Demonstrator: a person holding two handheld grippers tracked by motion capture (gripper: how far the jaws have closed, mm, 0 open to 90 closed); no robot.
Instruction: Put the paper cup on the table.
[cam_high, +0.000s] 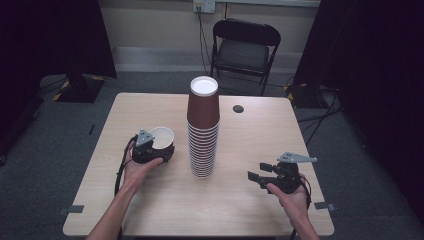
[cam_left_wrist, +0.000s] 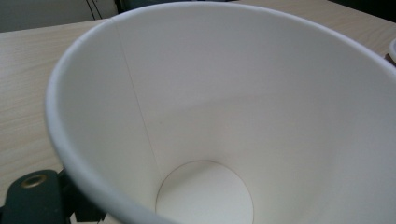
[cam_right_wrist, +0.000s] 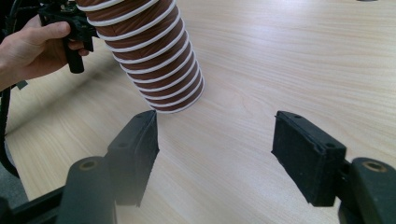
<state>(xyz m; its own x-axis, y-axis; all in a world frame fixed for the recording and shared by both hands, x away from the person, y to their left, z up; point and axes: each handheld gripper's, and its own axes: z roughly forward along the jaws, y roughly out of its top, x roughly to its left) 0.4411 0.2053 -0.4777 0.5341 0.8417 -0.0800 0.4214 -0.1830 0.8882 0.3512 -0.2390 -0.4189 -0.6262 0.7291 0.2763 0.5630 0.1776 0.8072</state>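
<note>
A tall stack of brown paper cups (cam_high: 203, 130) stands upside down in the middle of the wooden table (cam_high: 250, 210). My left gripper (cam_high: 159, 149) is left of the stack, shut on a single paper cup (cam_high: 161, 136) whose white inside faces up. In the left gripper view that cup's inside (cam_left_wrist: 243, 107) is very close, with one jaw piece at the lower left. My right gripper (cam_high: 256, 173) rests low over the table, right of the stack, open and holding nothing. In the right gripper view the stack (cam_right_wrist: 154, 60) stands beyond the right gripper (cam_right_wrist: 215, 140).
A small black round grommet (cam_high: 238, 108) sits in the table top behind the stack. A black folding chair (cam_high: 245, 47) stands beyond the far edge. Dark curtains hang on both sides. The left hand and its gripper (cam_right_wrist: 65, 25) show past the stack.
</note>
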